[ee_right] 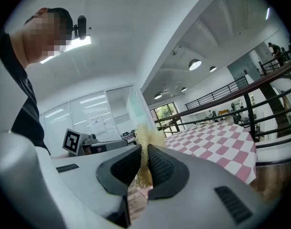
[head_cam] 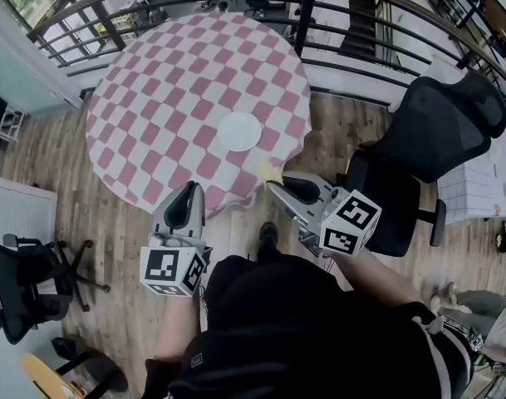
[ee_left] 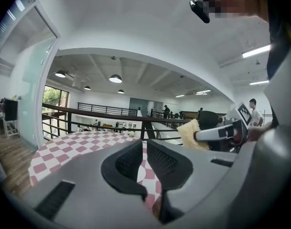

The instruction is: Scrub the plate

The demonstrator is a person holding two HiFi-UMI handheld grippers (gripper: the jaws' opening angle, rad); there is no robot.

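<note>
A white plate (head_cam: pixel 239 131) lies empty on the round table (head_cam: pixel 153 98) with a pink-and-white checked cloth, toward its near right side. My right gripper (head_cam: pixel 273 187) hovers at the table's near edge, just short of the plate, shut on a yellow sponge (head_cam: pixel 267 170). In the right gripper view the sponge (ee_right: pixel 145 135) sticks out past the pads of that gripper (ee_right: pixel 144 149). My left gripper (head_cam: pixel 194 187) is held off the near edge, left of the right one. Its jaws (ee_left: pixel 145 144) are nearly together with nothing between them. The left gripper view also shows the sponge (ee_left: pixel 190 133).
A black office chair (head_cam: pixel 427 140) stands right of the table, close to my right arm. A dark metal railing (head_cam: pixel 319 23) runs behind the table. Another black chair (head_cam: pixel 20 281) sits at the lower left on the wooden floor.
</note>
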